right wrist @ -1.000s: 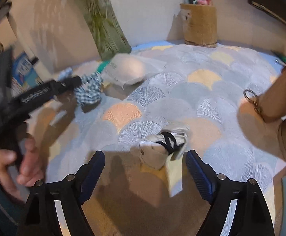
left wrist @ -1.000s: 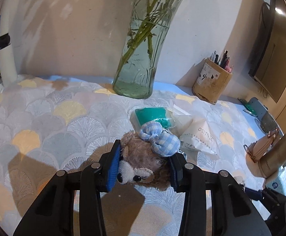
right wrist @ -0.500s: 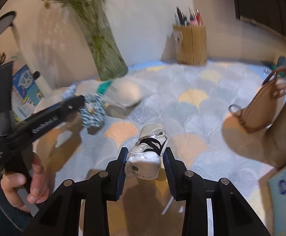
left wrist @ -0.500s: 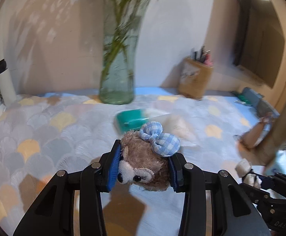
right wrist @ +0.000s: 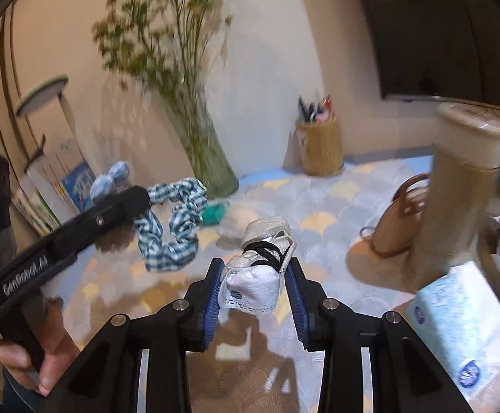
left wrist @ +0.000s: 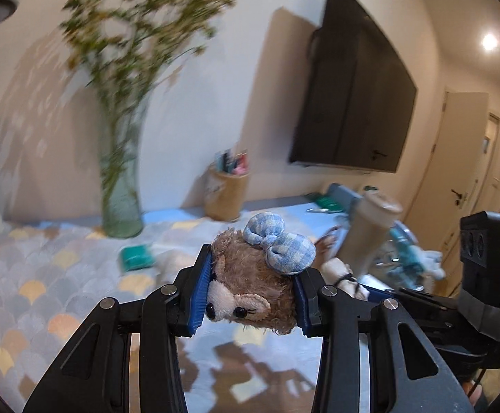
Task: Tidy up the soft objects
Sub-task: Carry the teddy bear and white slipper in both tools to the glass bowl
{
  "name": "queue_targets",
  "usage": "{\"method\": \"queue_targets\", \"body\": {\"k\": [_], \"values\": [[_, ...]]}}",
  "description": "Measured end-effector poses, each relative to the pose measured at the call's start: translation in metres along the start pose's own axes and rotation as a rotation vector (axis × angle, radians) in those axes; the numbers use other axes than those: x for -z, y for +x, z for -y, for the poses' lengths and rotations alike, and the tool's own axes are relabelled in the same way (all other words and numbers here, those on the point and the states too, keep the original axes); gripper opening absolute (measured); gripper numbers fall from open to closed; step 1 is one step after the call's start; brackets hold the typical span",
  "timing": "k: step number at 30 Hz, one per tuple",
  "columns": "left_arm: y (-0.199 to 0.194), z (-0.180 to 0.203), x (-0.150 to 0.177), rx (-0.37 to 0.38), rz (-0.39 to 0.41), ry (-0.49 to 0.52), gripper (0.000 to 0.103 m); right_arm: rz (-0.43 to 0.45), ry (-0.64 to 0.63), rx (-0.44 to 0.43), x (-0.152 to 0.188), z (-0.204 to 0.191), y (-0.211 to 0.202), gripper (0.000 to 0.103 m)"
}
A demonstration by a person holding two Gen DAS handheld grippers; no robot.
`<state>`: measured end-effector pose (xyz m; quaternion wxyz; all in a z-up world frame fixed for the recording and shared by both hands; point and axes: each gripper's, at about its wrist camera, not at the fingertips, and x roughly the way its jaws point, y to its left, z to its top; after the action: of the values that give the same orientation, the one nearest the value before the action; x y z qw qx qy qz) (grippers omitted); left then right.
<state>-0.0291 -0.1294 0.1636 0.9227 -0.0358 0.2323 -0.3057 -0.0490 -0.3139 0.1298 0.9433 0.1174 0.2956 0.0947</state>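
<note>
My left gripper (left wrist: 251, 290) is shut on a brown plush bear head (left wrist: 250, 296) with a blue gingham bow, held in the air above the patterned tablecloth (left wrist: 43, 275). My right gripper (right wrist: 254, 284) is shut on a rolled white lace cloth tied with a black band (right wrist: 260, 268), also lifted off the table. In the right wrist view the left gripper's body (right wrist: 61, 237) crosses at the left, with the plush's blue checked fabric (right wrist: 174, 223) hanging from it. The right gripper and its cloth show at the right of the left wrist view (left wrist: 339, 272).
A glass vase with green stems (left wrist: 121, 189) stands at the back by the wall. A pen holder (right wrist: 320, 148) is beside it. A green packet (left wrist: 136, 258), a tan handbag (right wrist: 398, 220), a beige cylinder (right wrist: 456, 186) and a tissue pack (right wrist: 463, 323) are at the right.
Both grippers have risen and tilted up from the table. The right gripper shut on the white cloth roll and lifted it. The left gripper carried the plush up and to the right.
</note>
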Motion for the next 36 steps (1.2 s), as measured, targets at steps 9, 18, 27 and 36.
{"method": "queue_targets", "body": {"k": [9, 18, 27, 36], "values": [[-0.011, 0.098, -0.027, 0.123, 0.064, 0.111, 0.038, 0.164, 0.095, 0.037, -0.009, 0.049, -0.083, 0.035], [0.018, 0.212, -0.052, 0.272, 0.066, 0.233, 0.038, 0.307, 0.234, 0.192, -0.015, 0.143, -0.162, 0.035], [0.096, 0.291, -0.063, 0.331, -0.041, 0.242, 0.038, 0.346, 0.391, 0.367, -0.035, 0.25, -0.205, 0.035], [0.182, 0.309, -0.042, 0.241, -0.182, 0.216, 0.038, 0.255, 0.545, 0.399, -0.049, 0.334, -0.171, 0.035]]}}
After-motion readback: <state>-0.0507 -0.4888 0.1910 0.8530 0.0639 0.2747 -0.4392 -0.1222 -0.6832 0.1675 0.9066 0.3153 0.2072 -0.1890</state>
